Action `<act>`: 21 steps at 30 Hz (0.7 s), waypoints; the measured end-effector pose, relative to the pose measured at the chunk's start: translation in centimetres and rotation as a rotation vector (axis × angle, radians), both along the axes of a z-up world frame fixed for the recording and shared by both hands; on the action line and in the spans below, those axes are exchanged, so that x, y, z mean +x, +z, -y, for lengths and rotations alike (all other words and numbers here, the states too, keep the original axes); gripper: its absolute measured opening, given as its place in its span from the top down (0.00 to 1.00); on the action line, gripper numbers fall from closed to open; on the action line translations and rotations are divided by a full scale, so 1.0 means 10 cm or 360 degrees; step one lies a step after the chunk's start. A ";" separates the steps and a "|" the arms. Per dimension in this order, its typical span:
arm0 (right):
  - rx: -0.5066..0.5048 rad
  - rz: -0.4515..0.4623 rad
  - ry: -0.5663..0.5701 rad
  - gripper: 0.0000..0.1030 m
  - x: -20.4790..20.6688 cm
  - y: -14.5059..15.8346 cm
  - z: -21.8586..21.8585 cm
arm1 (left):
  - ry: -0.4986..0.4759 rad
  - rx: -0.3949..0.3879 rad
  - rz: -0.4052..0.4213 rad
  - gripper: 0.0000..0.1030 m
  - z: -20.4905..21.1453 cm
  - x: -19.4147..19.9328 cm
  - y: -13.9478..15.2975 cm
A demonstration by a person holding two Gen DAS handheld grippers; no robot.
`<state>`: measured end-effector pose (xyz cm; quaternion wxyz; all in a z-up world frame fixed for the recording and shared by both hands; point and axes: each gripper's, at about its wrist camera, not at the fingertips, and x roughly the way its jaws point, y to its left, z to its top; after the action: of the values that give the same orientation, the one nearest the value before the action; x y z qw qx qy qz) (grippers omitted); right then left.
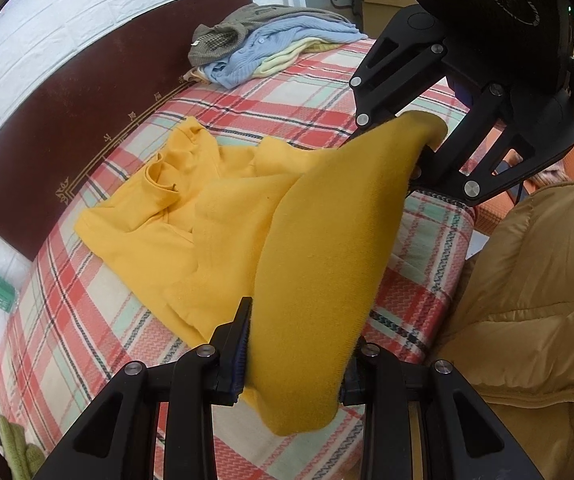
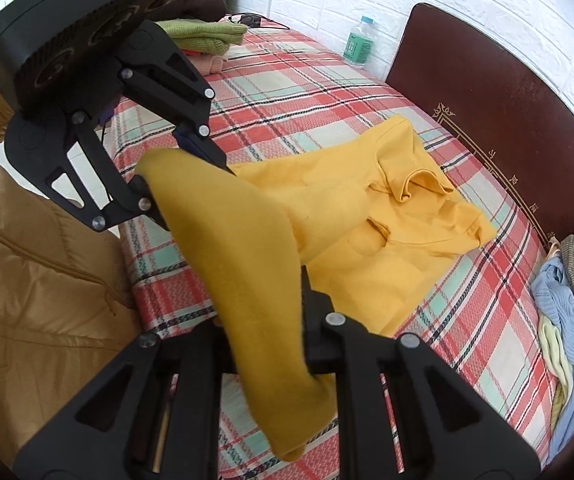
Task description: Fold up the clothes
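The red, cream and green plaid bedspread bears the yellow knit collared shirt, whose near hem is lifted and stretched between both tools. The left gripper is clamped on one hem corner, the right gripper on the other. Uneven travel could skew the fold, or the thick hem could slip out. No containers are seen.
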<state>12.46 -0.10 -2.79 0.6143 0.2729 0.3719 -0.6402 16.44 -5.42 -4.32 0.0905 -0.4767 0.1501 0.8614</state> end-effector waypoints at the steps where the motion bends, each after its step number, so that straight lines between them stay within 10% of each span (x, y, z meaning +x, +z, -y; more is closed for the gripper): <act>1: 0.0000 -0.0003 0.0003 0.85 0.02 0.01 -0.01 | -0.0001 -0.0005 -0.0005 0.69 -0.02 0.02 0.01; 21: -0.0052 -0.0019 0.0077 0.85 0.18 0.28 -0.13 | -0.0077 -0.0121 -0.0042 0.60 -0.16 0.22 0.21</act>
<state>14.22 1.18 -0.03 0.6318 0.2498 0.3716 -0.6327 18.60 -3.82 -2.22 0.0910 -0.4647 0.1953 0.8588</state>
